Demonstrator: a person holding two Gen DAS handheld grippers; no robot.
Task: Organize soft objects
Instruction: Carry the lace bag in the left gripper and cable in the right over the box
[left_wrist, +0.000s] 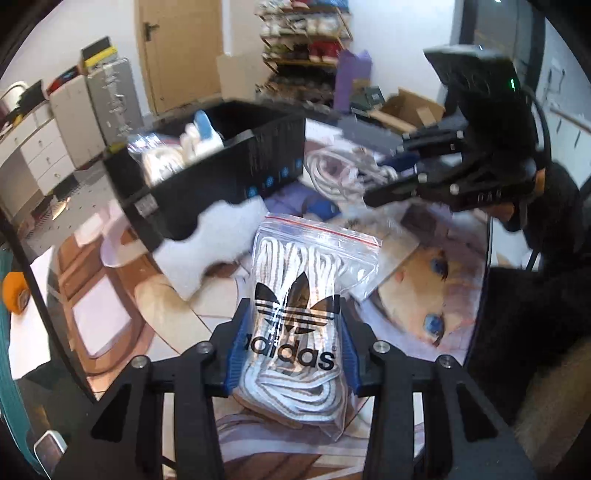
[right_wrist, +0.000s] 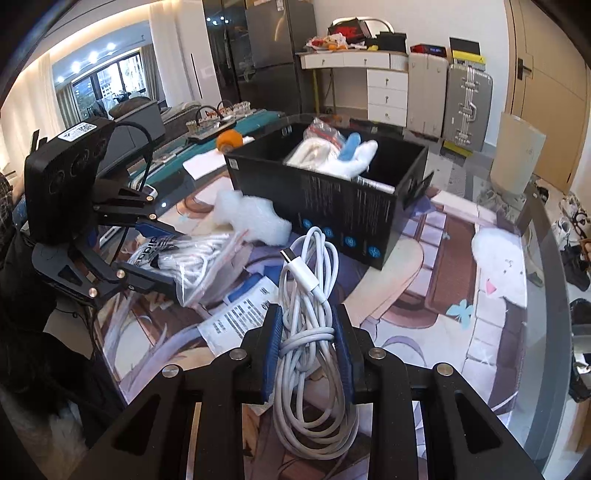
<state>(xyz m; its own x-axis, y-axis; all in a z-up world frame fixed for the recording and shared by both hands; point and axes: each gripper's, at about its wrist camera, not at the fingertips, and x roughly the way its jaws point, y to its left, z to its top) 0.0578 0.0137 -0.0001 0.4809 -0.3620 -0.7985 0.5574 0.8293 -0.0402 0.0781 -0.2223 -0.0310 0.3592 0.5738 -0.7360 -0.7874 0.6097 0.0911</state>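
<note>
A clear zip bag of white shoelaces (left_wrist: 306, 266) with a black adidas logo lies on the printed table mat. My left gripper (left_wrist: 293, 332) has its blue pads pressed on both sides of the bag's lower half; the right wrist view shows the same grip (right_wrist: 155, 254) on the bag (right_wrist: 192, 262). My right gripper (right_wrist: 306, 332) is shut on a coiled white USB cable (right_wrist: 310, 295), whose plug end sticks up. In the left wrist view, the right gripper (left_wrist: 384, 188) hangs at the upper right. An open black box (right_wrist: 332, 192) holding white soft items and a blue one stands behind.
A lump of white foam (right_wrist: 251, 218) lies against the box's near side. Printed leaflets (right_wrist: 236, 317) lie on the mat below the cable. An orange object (right_wrist: 229, 140) sits beyond the box. The glass table's curved edge (right_wrist: 554, 258) runs along the right.
</note>
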